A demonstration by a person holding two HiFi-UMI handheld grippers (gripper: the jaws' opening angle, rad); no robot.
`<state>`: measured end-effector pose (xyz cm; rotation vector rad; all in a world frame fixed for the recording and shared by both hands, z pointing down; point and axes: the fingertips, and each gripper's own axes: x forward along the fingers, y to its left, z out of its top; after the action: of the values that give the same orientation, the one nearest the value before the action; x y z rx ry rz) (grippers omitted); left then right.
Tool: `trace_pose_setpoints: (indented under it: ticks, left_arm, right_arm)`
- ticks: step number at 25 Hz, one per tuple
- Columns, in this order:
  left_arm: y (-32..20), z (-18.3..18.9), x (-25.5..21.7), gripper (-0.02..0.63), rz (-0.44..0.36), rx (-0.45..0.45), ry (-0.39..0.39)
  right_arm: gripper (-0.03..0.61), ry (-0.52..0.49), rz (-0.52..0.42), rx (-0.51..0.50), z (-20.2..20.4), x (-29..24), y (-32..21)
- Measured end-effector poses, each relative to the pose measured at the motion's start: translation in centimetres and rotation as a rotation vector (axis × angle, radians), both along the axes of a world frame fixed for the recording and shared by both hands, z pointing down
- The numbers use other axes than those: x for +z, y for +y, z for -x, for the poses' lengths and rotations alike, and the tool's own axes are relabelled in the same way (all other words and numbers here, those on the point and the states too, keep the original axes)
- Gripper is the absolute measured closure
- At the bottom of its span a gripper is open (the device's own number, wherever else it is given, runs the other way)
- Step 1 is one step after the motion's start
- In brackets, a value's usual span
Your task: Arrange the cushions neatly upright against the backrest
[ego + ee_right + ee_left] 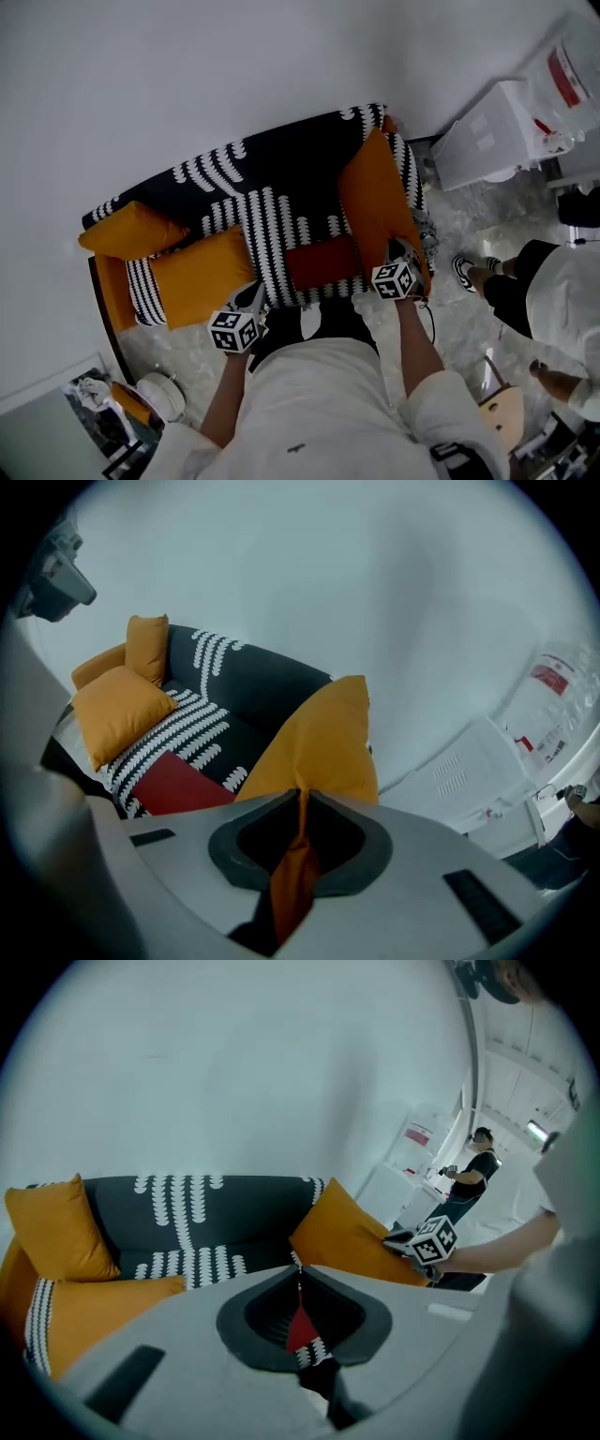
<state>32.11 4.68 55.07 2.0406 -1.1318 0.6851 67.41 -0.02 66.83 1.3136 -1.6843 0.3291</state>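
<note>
A black sofa (281, 173) with white pattern stands against the wall. One orange cushion (131, 230) leans upright at its left end, and another (202, 272) lies flat on the seat. A third orange cushion (375, 202) stands tilted at the right end. My right gripper (401, 251) is shut on its lower corner, and orange cloth (300, 855) shows between the jaws. My left gripper (258, 298) is shut on the front edge of the patterned seat cloth with a red patch (319, 262). Red and patterned fabric (302, 1330) sits in its jaws.
A person (553, 300) stands on the marble floor at the right. A white cabinet (497, 131) is beside the sofa's right end. A wooden stool (502, 417) is at lower right, and a white round object (164, 394) is on the floor at lower left.
</note>
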Motion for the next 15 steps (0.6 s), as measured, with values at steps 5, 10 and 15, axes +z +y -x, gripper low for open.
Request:
trace_pose_setpoints:
  ticks: [5, 10, 15]
  left_arm:
    - [0.2, 2.0, 0.4, 0.600, -0.007, -0.011, 0.031]
    - [0.6, 6.9, 0.6, 0.600, -0.046, 0.008, 0.067]
    - [1.8, 16.9, 2.2, 0.600, -0.056, -0.028, 0.078]
  right_arm:
    - [0.435, 0.005, 0.001, 0.043, -0.3, -1.3, 0.3]
    - [0.377, 0.079, -0.076, 0.127, 0.9, -4.6, 0.6]
    - [0.376, 0.165, -0.167, 0.195, 6.4, -9.3, 1.8]
